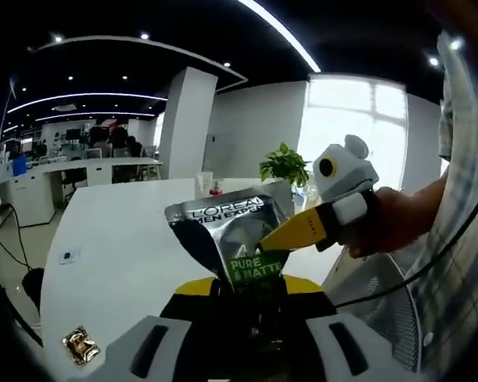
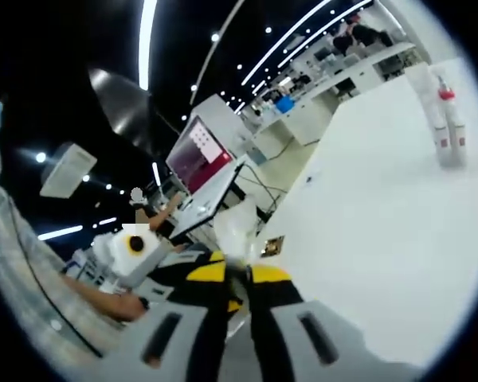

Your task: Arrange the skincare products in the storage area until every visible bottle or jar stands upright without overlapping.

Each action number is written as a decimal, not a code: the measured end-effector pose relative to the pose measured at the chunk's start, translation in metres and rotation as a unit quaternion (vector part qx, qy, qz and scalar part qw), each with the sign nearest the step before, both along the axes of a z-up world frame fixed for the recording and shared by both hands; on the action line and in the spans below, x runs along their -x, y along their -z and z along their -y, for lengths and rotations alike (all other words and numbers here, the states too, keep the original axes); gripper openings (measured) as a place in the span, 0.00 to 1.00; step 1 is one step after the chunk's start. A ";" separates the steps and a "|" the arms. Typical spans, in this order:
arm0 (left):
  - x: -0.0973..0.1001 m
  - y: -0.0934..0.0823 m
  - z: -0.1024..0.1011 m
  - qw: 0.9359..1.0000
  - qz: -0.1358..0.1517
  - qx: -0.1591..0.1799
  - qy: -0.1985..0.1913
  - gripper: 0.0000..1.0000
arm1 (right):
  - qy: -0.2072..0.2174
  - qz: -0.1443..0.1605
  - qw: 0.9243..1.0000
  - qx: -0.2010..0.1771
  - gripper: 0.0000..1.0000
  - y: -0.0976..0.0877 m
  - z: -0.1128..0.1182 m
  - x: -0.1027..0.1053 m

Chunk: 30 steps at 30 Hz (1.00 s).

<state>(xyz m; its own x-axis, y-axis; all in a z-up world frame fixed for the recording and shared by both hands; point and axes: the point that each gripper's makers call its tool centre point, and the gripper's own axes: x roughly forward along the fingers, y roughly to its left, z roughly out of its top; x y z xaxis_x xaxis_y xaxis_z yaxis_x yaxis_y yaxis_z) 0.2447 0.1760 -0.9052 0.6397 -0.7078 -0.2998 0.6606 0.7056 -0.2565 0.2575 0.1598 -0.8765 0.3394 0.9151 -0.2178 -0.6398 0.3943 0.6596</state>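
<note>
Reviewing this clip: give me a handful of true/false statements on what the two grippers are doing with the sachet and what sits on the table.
1. The left gripper is shut on the silver sachet. True.
2. The right gripper touches the sachet. True.
3. The sachet lies flat on the white table. False: it is held up above it.
4. A potted plant stands behind the sachet. True.
5. The table holds only red bottles. False: white bottles stand on it.

Strong daylight is admitted through a large window (image 1: 352, 119) in the left gripper view, where the panes are blown out to white. Ceiling strip lights (image 2: 147, 36) are rendered as curved streaks by fisheye distortion. The white table (image 2: 382, 215) is overexposed in the right gripper view, which is softened by blur throughout. Edges are bent and darkened in both views.
</note>
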 end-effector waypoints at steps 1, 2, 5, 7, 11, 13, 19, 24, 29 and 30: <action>-0.001 0.001 0.000 1.000 -0.008 0.007 -0.001 0.37 | -0.002 0.003 1.000 0.000 0.06 -0.002 0.003 -0.001; -0.001 0.002 0.000 1.000 -0.014 0.009 -0.004 0.40 | -0.002 0.004 1.000 0.000 0.05 -0.003 0.005 -0.002; 0.000 0.003 0.002 1.000 -0.026 0.014 -0.004 0.43 | -0.002 0.006 1.000 -0.002 0.04 -0.005 0.013 -0.007; 0.001 0.002 0.003 0.999 -0.026 0.021 -0.003 0.44 | -0.001 0.007 1.000 -0.004 0.04 -0.006 0.017 -0.009; 0.001 -0.003 0.003 0.998 -0.040 0.051 0.000 0.47 | -0.013 0.008 1.000 -0.005 0.04 -0.007 0.020 -0.008; 0.002 -0.005 0.003 0.997 -0.047 0.068 0.002 0.47 | -0.023 0.009 1.000 -0.003 0.03 -0.006 0.020 -0.005; 0.002 -0.014 0.004 0.985 -0.090 0.145 0.015 0.47 | -0.069 0.019 0.997 -0.007 0.03 -0.010 0.015 0.009; -0.004 -0.020 -0.004 0.980 -0.096 0.177 -0.001 0.47 | -0.086 0.032 0.996 -0.013 0.03 -0.016 0.011 0.015; -0.011 -0.025 -0.015 0.975 -0.094 0.199 -0.019 0.48 | -0.096 0.041 0.994 -0.019 0.03 -0.021 0.014 0.015; -0.011 -0.025 -0.014 0.975 -0.093 0.200 -0.019 0.49 | -0.100 0.041 0.994 -0.024 0.03 -0.023 0.015 0.016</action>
